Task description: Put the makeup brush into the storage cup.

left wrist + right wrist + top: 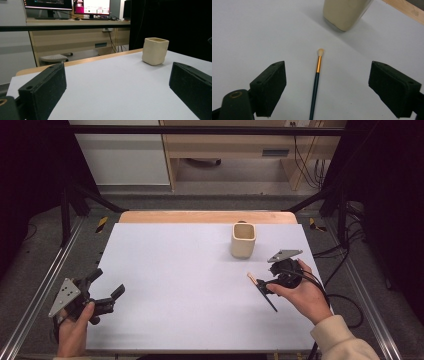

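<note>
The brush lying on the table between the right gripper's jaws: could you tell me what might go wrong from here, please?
1. The brush is thin and lies flat on the table; the right gripper is open with wide pads, so closing on it could roll or push it away instead of lifting it.
2. The cup stands just past the brush tip; a forward push might knock it.
3. The cup's mouth looks narrow, so the brush could miss it.
</note>
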Demonstrator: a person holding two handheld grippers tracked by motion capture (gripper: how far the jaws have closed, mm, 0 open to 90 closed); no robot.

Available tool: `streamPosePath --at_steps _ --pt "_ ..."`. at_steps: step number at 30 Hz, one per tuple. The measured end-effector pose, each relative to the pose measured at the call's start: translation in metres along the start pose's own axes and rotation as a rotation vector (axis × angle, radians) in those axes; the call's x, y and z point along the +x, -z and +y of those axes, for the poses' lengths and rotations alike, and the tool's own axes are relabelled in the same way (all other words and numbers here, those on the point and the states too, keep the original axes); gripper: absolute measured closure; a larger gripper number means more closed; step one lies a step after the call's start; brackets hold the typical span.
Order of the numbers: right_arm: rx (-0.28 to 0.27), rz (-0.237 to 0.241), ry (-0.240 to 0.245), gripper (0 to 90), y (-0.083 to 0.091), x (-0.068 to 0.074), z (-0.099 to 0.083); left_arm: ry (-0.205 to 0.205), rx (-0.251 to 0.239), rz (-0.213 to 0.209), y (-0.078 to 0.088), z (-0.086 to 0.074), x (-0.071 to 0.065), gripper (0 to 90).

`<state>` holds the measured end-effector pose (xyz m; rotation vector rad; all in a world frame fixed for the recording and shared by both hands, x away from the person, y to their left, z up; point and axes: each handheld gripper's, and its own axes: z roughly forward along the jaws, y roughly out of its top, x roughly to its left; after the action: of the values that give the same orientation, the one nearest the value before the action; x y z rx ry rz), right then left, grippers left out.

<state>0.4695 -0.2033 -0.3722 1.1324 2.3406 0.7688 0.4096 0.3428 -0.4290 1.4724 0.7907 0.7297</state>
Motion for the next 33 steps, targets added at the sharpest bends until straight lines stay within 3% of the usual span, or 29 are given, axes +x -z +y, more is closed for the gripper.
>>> streamPosePath --at_steps 15,23,33 --pt "0.063 0.007 0.016 15.5 -0.001 0.0 0.006 -0.003 0.004 0.005 0.001 0.0 0.001 0.3" --pt "0.101 0.011 -0.021 17.3 -0.004 0.0 0.009 -0.005 0.005 0.006 0.001 0.0 0.001 0.3" --pt "0.13 0.03 -0.015 17.3 -0.014 0.002 0.009 -0.012 0.01 0.001 0.0 0.0 0.0 0.3"
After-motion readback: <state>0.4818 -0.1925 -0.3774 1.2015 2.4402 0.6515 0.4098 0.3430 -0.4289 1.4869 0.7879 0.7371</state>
